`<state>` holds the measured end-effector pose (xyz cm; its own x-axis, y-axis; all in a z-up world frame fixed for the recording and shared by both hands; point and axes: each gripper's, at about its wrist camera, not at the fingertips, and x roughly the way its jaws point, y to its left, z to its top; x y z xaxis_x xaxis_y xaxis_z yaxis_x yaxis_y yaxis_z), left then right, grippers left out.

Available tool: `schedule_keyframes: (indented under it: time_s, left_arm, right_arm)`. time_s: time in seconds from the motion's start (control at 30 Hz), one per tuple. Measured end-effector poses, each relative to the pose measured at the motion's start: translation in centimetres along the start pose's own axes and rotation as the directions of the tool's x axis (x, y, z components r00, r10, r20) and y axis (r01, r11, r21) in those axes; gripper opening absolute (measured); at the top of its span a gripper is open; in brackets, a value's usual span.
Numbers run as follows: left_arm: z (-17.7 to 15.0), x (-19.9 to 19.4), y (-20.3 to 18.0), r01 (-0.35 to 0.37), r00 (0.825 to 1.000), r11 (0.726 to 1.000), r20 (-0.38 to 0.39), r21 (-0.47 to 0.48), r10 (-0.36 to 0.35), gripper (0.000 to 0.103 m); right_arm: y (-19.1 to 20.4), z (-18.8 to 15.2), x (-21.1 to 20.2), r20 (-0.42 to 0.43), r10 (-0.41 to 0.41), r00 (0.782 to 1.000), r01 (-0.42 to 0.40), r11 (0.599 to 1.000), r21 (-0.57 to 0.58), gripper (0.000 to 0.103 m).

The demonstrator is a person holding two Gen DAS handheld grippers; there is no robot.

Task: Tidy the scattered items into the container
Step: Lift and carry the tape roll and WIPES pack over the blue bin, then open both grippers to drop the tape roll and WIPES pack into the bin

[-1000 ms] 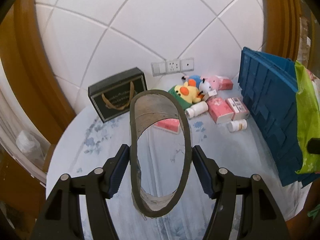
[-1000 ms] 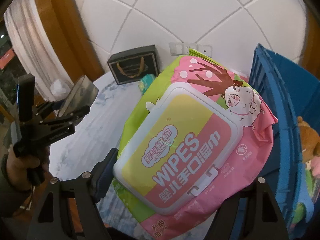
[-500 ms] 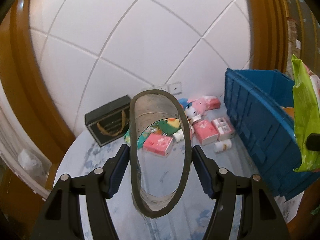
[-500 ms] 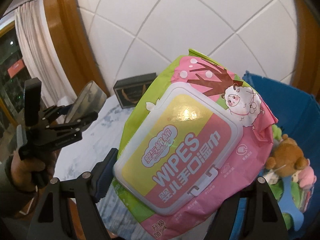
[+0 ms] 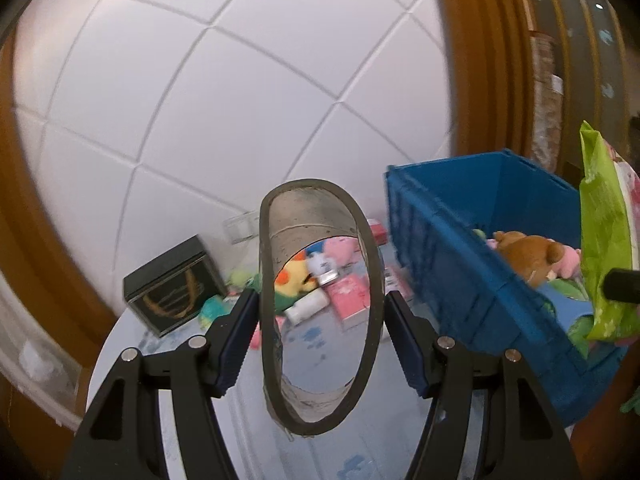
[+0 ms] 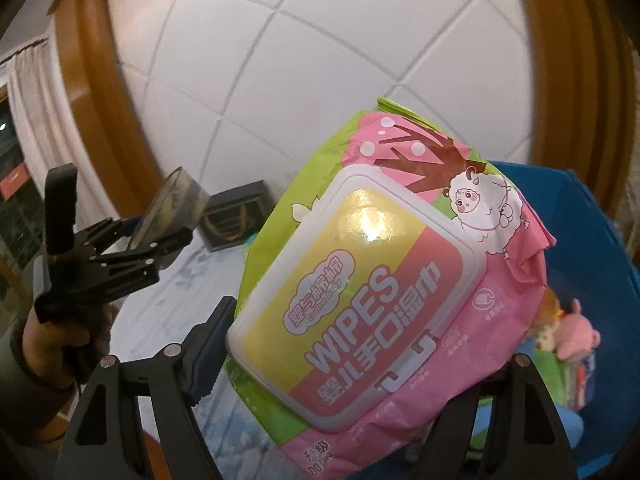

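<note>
Grey tape roll point(image 5: 320, 308): squeezed oval between your left gripper point(image 5: 320, 332) fingers, held above the counter point(image 5: 320, 344). Wipes pack point(image 6: 384, 292): clamped in your right gripper point(image 6: 344, 344) fingers, beside the blue crate point(image 5: 472, 276) holding plush toys point(image 5: 528, 256).

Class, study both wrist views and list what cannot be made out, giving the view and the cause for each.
1. Left wrist view: small items on the table are motion-blurred and partly hidden behind the tape roll.
2. Right wrist view: the wipes pack hides most of the blue crate and the right-hand jaw's pad.
3. Left wrist view: the frame edge cuts off the wipes pack.
</note>
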<state>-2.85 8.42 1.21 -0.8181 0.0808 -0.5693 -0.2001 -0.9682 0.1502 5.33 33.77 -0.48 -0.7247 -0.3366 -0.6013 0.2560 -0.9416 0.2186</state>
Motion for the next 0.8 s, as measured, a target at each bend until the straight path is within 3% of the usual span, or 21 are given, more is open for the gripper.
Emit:
schedule_keyframes:
  time_s: [0.4,0.8]
  left_arm:
    - [4.4,2.0,-8.0,0.109,0.993,0.989,0.027,0.097,-0.112,0.063]
    - [9.2,3.1,-15.5,0.241,0.967,0.946,0.025,0.216,-0.252,0.063]
  right_arm:
    - [-7.1,-0.8,-3.7,0.036,-0.113,0.993,0.109,0.989,0.095,0.077]
    - [-13.5,-1.9,-5.5,0.050,-0.231,0.972,0.217,0.955,0.202,0.077]
